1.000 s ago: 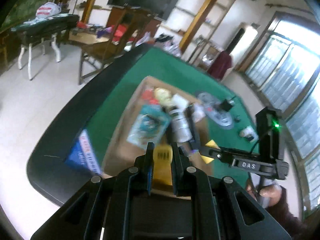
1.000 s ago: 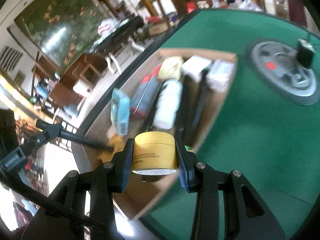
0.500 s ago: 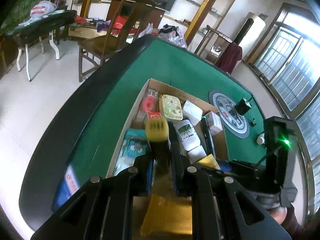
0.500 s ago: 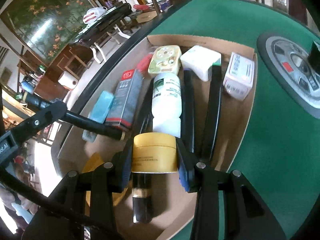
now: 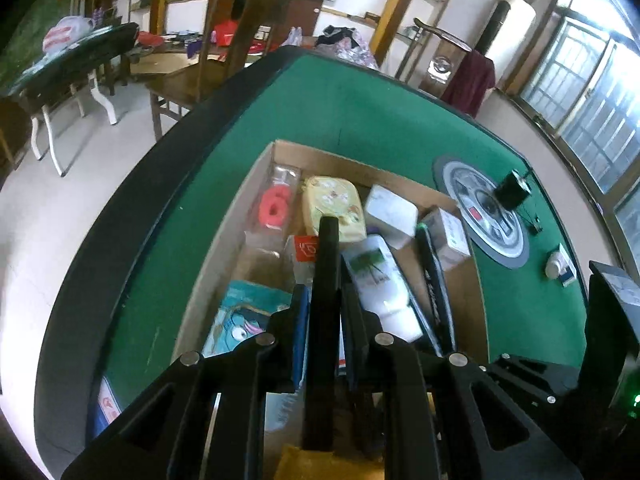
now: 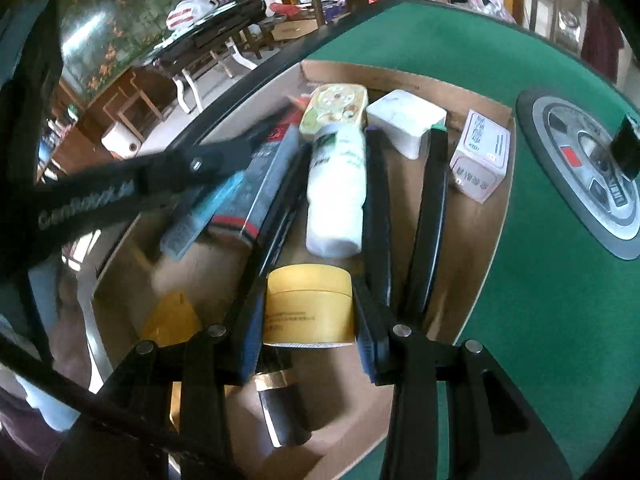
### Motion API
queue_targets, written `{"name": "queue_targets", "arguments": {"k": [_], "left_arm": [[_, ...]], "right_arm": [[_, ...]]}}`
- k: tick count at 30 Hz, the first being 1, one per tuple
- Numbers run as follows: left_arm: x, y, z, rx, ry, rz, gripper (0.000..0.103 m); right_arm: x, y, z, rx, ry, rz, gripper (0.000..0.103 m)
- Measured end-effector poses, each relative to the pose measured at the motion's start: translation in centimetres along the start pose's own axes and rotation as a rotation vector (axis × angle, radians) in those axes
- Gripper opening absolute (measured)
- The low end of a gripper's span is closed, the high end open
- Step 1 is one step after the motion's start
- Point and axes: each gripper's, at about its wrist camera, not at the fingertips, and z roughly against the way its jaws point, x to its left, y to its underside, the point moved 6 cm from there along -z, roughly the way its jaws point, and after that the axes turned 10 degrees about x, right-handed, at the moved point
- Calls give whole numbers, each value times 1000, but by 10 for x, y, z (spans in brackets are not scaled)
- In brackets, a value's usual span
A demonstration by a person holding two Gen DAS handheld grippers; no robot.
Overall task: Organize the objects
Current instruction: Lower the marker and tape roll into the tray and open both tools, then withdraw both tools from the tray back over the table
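Note:
A cardboard box [image 5: 280, 152] lies on the green table, packed with toiletries. My left gripper [image 5: 326, 292] is shut on a long thin black item [image 5: 328, 248], seen edge-on, which points out over the box's left half. Its black frame [image 6: 120, 196] crosses the right wrist view, blurred. My right gripper [image 6: 308, 320] is shut on a round yellow jar [image 6: 308, 300], held just above the near end of the box [image 6: 496, 240]. Beneath the jar lies a black tube with a gold band [image 6: 280, 408]. A white bottle [image 6: 336, 192] lies just beyond the jar.
The box also holds a yellow tin [image 5: 332, 204], a white block [image 5: 390, 216], a small white carton [image 6: 480, 160], a blue packet [image 5: 244, 320] and long black sticks [image 6: 430, 208]. A grey disc [image 5: 484, 216] lies to the right. A wooden chair [image 5: 224, 40] stands beyond the table.
My left gripper has swung forward and down over the box, and the yellow face of its held item no longer shows. The right gripper with the jar has sunk slightly toward the box.

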Motion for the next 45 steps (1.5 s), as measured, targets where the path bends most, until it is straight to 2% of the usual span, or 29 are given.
{"name": "queue_targets", "arguments": {"k": [3, 6, 9, 13, 14, 15, 16, 17, 18, 21, 25, 28, 31, 37, 41, 43, 44, 45], "left_arm": [[-4, 13, 5, -3, -35, -41, 13], [-11, 30, 3, 26, -36, -72, 13], [-18, 42, 9, 1, -78, -108, 13], [-24, 52, 32, -78, -114, -94, 15], [-25, 53, 39, -103, -129, -84, 20], [-26, 52, 42, -120, -142, -76, 33], [-27, 52, 48, -150, -162, -62, 42], [-28, 53, 57, -190, -187, -47, 56], [-30, 54, 67, -240, -219, -35, 61], [-35, 55, 88, -334, -307, -27, 66], [-43, 62, 102, -399, -368, -15, 69], [-50, 65, 106, -423, -415, -14, 70], [-61, 70, 109, -437, -450, -17, 75], [-76, 73, 111, -443, -482, -12, 78], [-86, 74, 111, -463, -534, -15, 79], [-94, 75, 113, -488, -525, -23, 90], [-97, 76, 113, -499, -503, -32, 99], [-102, 77, 113, -500, -463, -46, 102]], "right_arm": [[5, 7, 2, 3, 16, 22, 38], [7, 14, 3, -2, 37, 44, 38], [11, 20, 3, -6, 57, 71, 38], [14, 25, 10, -23, 83, 105, 38], [15, 26, 14, -44, 92, 114, 39], [15, 28, 20, -65, 100, 122, 40], [16, 29, 25, -88, 110, 129, 43], [15, 30, 32, -115, 122, 134, 48], [15, 30, 37, -136, 132, 136, 49], [11, 33, 54, -194, 165, 123, 51], [-1, 31, 63, -225, 158, 57, 51], [-11, 31, 65, -229, 142, 7, 51], [-18, 34, 67, -233, 138, -28, 51], [-33, 44, 76, -242, 139, -47, 51], [-41, 49, 80, -250, 140, -57, 51], [-44, 50, 81, -255, 140, -62, 51], [-46, 51, 81, -258, 139, -65, 51], [-48, 52, 81, -260, 137, -69, 51]]}}
